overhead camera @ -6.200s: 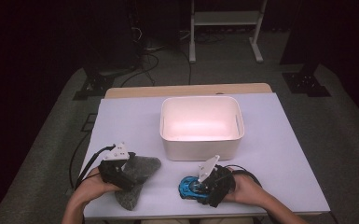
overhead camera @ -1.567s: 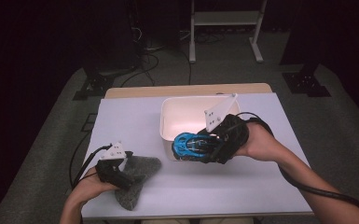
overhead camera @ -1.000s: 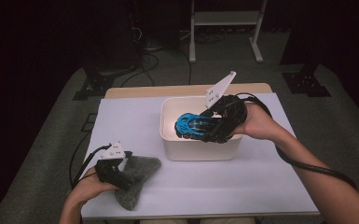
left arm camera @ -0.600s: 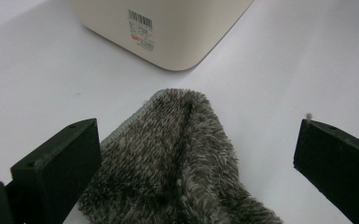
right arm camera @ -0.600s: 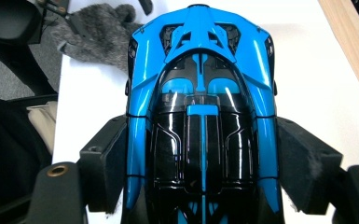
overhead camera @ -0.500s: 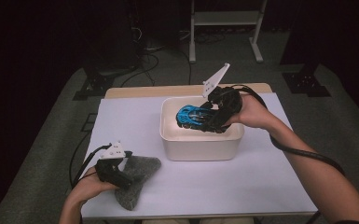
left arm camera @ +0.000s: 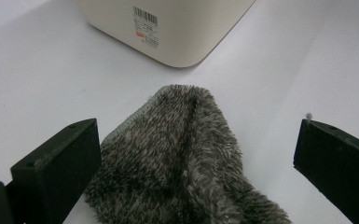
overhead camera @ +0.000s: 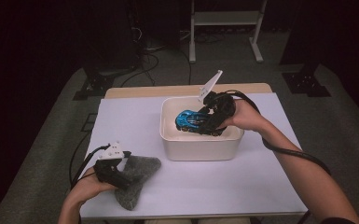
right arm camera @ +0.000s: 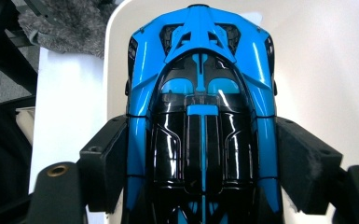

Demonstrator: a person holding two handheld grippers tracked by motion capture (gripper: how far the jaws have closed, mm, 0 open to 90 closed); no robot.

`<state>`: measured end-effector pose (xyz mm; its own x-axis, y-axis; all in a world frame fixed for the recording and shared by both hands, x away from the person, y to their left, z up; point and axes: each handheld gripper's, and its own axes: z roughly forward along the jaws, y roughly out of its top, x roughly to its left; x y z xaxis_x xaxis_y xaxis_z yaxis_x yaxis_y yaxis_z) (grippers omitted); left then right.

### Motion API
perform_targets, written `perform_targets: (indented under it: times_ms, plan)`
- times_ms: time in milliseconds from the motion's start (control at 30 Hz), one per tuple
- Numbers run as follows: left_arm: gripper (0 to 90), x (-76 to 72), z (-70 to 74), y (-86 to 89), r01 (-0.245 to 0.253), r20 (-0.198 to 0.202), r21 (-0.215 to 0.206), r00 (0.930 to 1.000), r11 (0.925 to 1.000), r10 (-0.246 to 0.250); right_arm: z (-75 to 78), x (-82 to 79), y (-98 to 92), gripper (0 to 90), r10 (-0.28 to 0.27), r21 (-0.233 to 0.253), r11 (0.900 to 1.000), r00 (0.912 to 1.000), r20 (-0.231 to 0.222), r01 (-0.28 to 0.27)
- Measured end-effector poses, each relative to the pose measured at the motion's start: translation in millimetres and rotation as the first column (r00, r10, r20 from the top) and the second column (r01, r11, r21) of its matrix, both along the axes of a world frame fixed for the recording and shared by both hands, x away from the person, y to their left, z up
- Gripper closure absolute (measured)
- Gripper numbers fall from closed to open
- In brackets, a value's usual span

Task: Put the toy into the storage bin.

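Right claw (overhead camera: 204, 122) clamped across flanks of blue toy car (overhead camera: 189, 120), car's long axis running straight out between jaws, nose toward desk's left. Car hangs inside white bin (overhead camera: 200, 144), floor directly below. Left claw (left arm camera: 193, 172) wide open, straddling grey fuzzy cloth (left arm camera: 186, 163) on desk.

Bright overhead light on the table (overhead camera: 135, 116), dark surroundings; slightly soft, grainy pictures.

A small white sticker (left arm camera: 145, 27) sits on the outer side wall of the cream bin (left arm camera: 177, 32), near the wall's upper edge in the left gripper view. It carries a barcode, with a red mark and rows of fine print below; the print is too small to read.
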<state>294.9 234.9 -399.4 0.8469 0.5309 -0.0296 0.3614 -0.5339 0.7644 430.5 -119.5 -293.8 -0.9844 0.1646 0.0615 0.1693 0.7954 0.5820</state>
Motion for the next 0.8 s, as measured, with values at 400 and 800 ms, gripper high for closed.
perform_targets:
  times_ms: [400,800]
  plan:
    - [0.3,-0.3,-0.3,0.8,-0.002,-0.004,-0.002,1.0,1.0,0.002,-20.1,9.9,11.7,25.2,0.012,-0.019,1.0,0.999,-0.043,-0.013]
    - [0.3,-0.1,-0.7,0.6,0.0,-0.005,-0.004,1.0,1.0,0.0,-36.4,15.6,20.7,25.2,0.022,-0.024,0.999,0.9968,-0.076,-0.024]
